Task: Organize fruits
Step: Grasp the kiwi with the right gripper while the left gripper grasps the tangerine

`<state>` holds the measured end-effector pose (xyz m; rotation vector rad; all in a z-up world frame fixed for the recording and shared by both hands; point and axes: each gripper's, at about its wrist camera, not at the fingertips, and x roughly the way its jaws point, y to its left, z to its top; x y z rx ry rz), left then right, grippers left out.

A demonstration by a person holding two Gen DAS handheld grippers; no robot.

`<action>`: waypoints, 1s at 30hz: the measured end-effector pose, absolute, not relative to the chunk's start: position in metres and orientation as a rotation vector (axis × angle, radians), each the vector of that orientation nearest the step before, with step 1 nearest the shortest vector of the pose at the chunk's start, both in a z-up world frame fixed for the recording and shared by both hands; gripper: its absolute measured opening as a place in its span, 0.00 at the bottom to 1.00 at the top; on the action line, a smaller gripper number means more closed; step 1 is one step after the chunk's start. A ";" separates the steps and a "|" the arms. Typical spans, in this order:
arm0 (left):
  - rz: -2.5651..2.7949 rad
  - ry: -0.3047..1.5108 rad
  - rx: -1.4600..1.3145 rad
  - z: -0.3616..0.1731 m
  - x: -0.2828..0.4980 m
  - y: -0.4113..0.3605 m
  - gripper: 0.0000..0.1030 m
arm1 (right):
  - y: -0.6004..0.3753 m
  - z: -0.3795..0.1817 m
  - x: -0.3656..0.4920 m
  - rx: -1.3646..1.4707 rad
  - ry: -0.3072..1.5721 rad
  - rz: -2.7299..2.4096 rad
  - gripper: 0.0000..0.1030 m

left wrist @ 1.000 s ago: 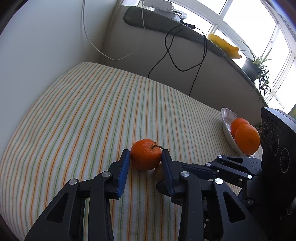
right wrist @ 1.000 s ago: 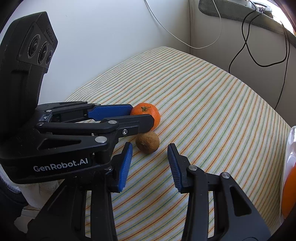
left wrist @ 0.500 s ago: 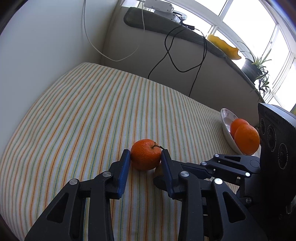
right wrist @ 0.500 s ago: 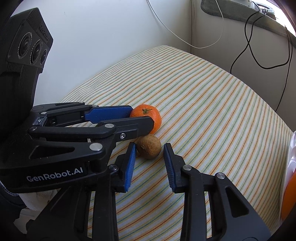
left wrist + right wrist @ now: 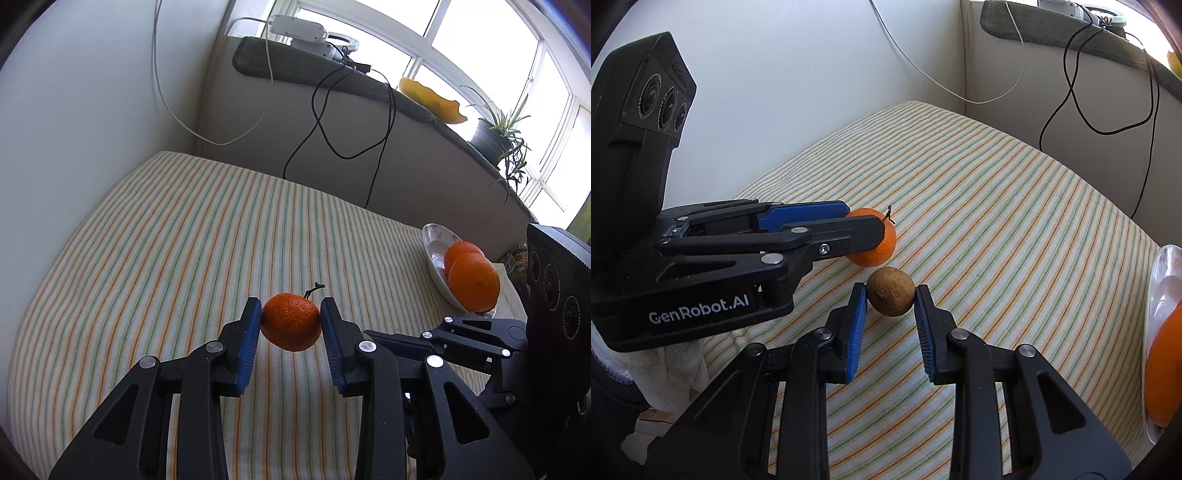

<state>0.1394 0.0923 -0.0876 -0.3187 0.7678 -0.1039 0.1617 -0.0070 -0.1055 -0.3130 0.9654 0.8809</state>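
Observation:
A small orange mandarin point(image 5: 291, 326) with a short stalk sits between the blue pads of my left gripper point(image 5: 291, 310), which is shut on it and holds it just above the striped cloth point(image 5: 184, 240). In the right wrist view the same mandarin point(image 5: 879, 251) shows past the left gripper point(image 5: 864, 221). Right beside it, a round brown fruit point(image 5: 891, 291) lies on the cloth. My right gripper point(image 5: 891, 295) is closing on this fruit, and both pads touch its sides. A shallow white bowl point(image 5: 432, 251) at the right holds two oranges point(image 5: 474, 282).
The bed-like surface meets a white wall on the left and a low ledge behind, with black and white cables point(image 5: 332, 122) hanging down it. A yellow dish point(image 5: 432, 99) and a potted plant point(image 5: 495, 133) stand on the sill. The bowl's rim point(image 5: 1160, 280) sits at the right wrist view's right edge.
My left gripper has risen with the mandarin, lifting it off the cloth. The right gripper's jaws have narrowed from wide around the brown fruit to touching it.

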 end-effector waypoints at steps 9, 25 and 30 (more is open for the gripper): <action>-0.149 0.726 -0.265 -0.065 0.137 0.059 0.30 | -0.050 -0.075 0.151 -0.251 0.910 0.877 0.27; -0.266 0.688 -0.179 -0.040 0.148 -0.014 0.23 | -0.152 -0.028 0.144 -0.140 0.821 0.781 0.27; -0.278 0.691 -0.162 -0.042 0.159 -0.029 0.20 | -0.187 -0.018 0.149 -0.103 0.808 0.738 0.27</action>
